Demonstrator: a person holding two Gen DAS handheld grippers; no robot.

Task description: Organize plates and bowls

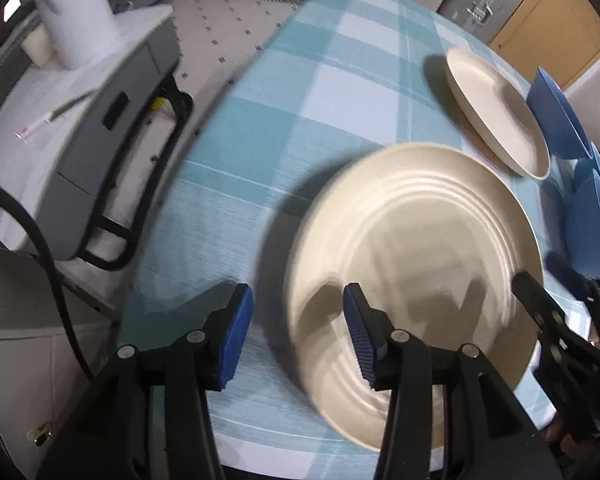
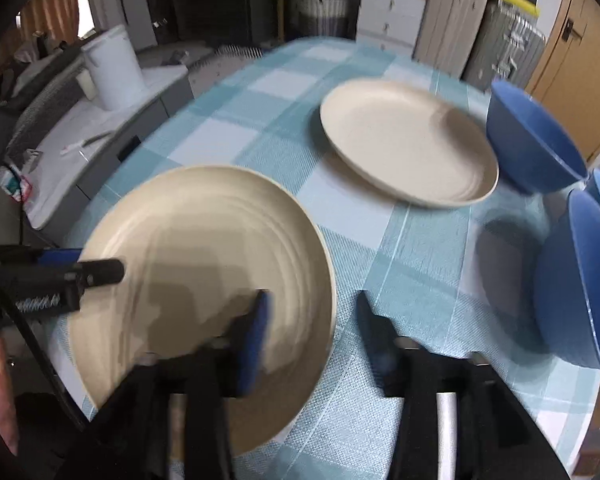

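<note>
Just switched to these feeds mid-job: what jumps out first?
The big cream ridged plate near the table's front edge, with the open left gripper and open right gripper each straddling its rim from opposite sides. Behind it sits a second cream plate, and blue bowls cluster along the right edge of the checked tablecloth.

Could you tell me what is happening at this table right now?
A person holds two grippers over a near cream plate on the checked tablecloth. The left gripper and right gripper each straddle its rim, jaws open, nothing gripped. A second cream plate and blue bowls sit farther back.
</note>
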